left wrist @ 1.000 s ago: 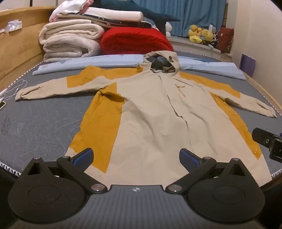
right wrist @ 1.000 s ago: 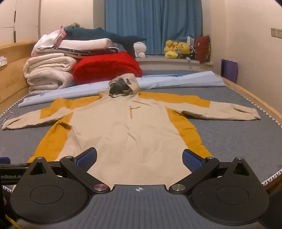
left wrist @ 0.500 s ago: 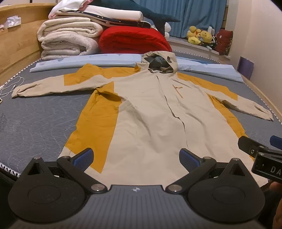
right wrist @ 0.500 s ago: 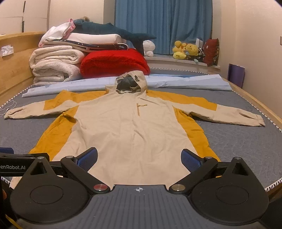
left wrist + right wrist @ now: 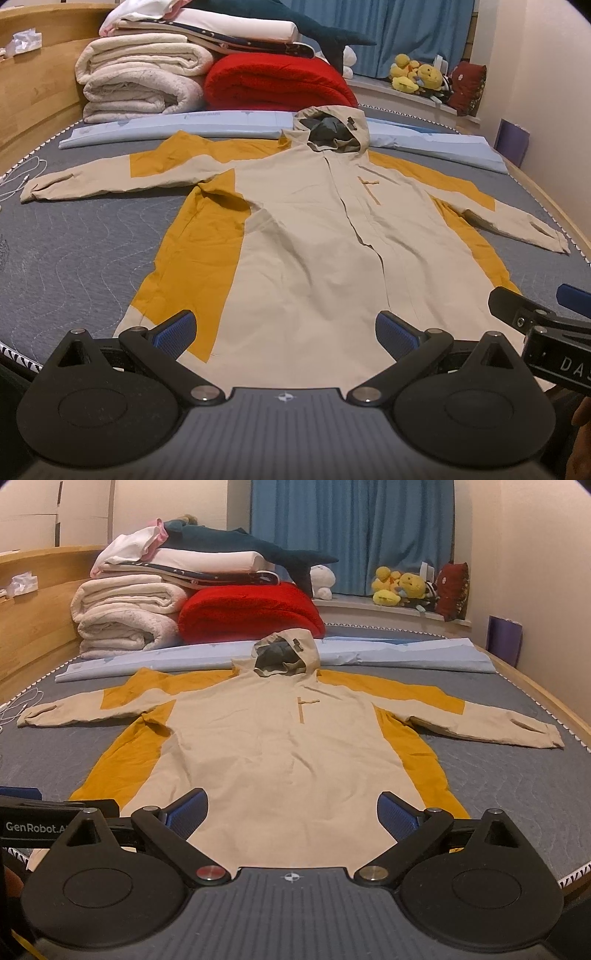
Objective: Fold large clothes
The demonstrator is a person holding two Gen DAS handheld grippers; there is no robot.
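Both open claws, left claw [image 5: 283, 328] and right claw [image 5: 291, 810], hover at jacket [image 5: 314, 251] hem.

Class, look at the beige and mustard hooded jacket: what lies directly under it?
The beige and mustard hooded jacket lies spread flat on a grey quilted mattress, its hood tip resting on a folded pale blue sheet. Whatever might lie beneath the jacket's body is covered.
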